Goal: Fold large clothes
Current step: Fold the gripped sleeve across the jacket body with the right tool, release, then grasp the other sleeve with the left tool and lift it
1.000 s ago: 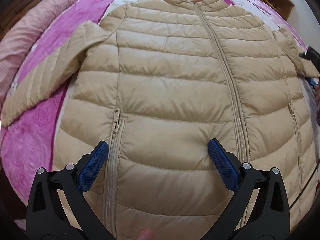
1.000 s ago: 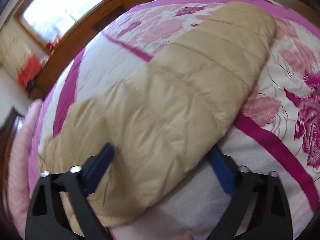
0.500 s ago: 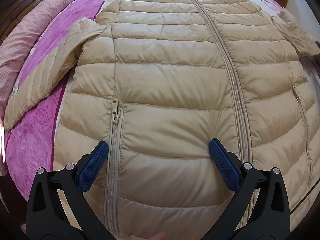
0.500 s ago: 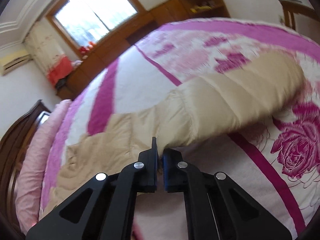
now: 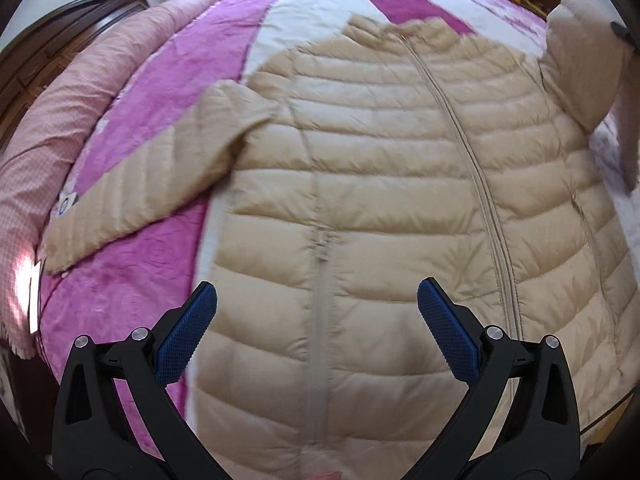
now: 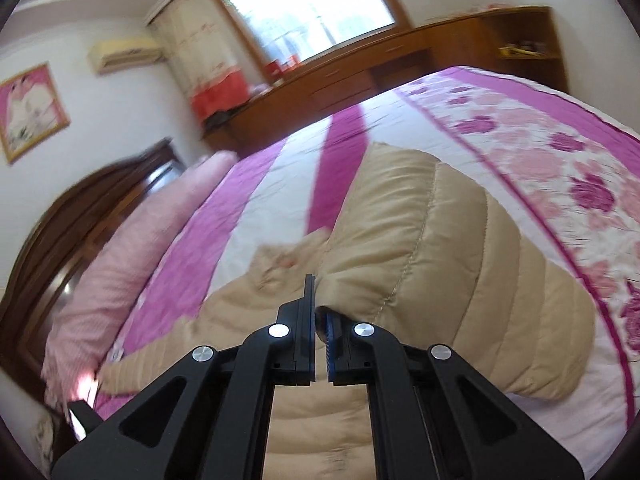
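Note:
A beige quilted puffer jacket lies front up on the bed, zipped, collar at the far end. Its left sleeve lies spread out flat on the pink cover. My left gripper hovers open above the jacket's lower hem, nothing between its blue pads. In the right wrist view my right gripper is shut on the jacket's right sleeve, which is lifted off the bed and bulges up beside the fingers. That raised sleeve shows at the upper right in the left wrist view.
The bed has a pink, magenta and white floral cover. A pink rolled quilt lies along its left side by a dark wooden headboard. A wooden desk and a window stand beyond the bed.
My right gripper closed on the right sleeve and lifted it up and inward off the bed. The left gripper rose slightly and drew back, staying open.

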The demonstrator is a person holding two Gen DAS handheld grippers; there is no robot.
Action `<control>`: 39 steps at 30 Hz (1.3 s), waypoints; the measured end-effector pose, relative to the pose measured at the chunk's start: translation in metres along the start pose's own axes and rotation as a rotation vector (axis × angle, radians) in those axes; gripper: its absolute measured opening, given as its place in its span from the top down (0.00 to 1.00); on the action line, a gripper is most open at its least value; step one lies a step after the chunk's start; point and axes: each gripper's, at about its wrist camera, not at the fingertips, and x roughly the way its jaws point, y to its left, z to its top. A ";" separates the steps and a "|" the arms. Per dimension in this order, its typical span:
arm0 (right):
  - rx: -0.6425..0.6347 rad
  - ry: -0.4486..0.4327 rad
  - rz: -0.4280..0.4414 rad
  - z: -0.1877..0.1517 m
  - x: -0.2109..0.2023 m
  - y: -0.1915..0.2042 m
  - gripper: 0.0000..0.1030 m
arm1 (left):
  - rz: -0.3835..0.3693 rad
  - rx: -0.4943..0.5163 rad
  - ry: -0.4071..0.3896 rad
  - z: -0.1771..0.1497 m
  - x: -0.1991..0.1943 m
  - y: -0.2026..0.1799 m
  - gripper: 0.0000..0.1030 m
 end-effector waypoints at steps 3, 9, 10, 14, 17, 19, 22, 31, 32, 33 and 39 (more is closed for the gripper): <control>-0.055 0.054 0.007 -0.011 0.021 0.033 0.95 | 0.002 -0.032 -0.023 0.000 -0.008 0.019 0.03; -0.129 0.188 0.010 -0.043 0.074 0.078 0.95 | 0.005 -0.084 -0.045 -0.006 -0.012 0.049 0.03; -0.139 0.207 0.003 -0.050 0.082 0.082 0.95 | 0.004 -0.093 -0.045 -0.007 -0.012 0.053 0.03; -0.153 0.289 -0.042 -0.072 0.124 0.090 0.95 | 0.007 -0.119 -0.044 -0.012 -0.010 0.067 0.03; -0.141 0.345 -0.090 -0.091 0.151 0.083 0.93 | 0.010 -0.134 -0.042 -0.015 -0.008 0.076 0.03; -0.112 0.382 -0.120 -0.103 0.168 0.076 0.92 | 0.015 -0.139 -0.040 -0.017 -0.006 0.082 0.03; -0.061 0.398 -0.106 -0.110 0.175 0.068 0.70 | 0.018 -0.143 -0.040 -0.019 -0.005 0.088 0.03; -0.066 0.377 -0.038 -0.113 0.125 0.088 0.31 | 0.015 -0.127 -0.051 -0.012 -0.005 0.085 0.03; -0.064 0.373 -0.042 -0.114 0.117 0.087 0.30 | 0.011 -0.122 -0.053 -0.010 -0.006 0.082 0.03; -0.063 0.373 -0.060 -0.115 0.104 0.085 0.29 | -0.002 -0.110 -0.062 -0.008 -0.008 0.078 0.03; -0.042 0.347 -0.168 -0.123 0.038 0.046 0.20 | -0.028 -0.023 -0.092 0.012 -0.018 0.046 0.03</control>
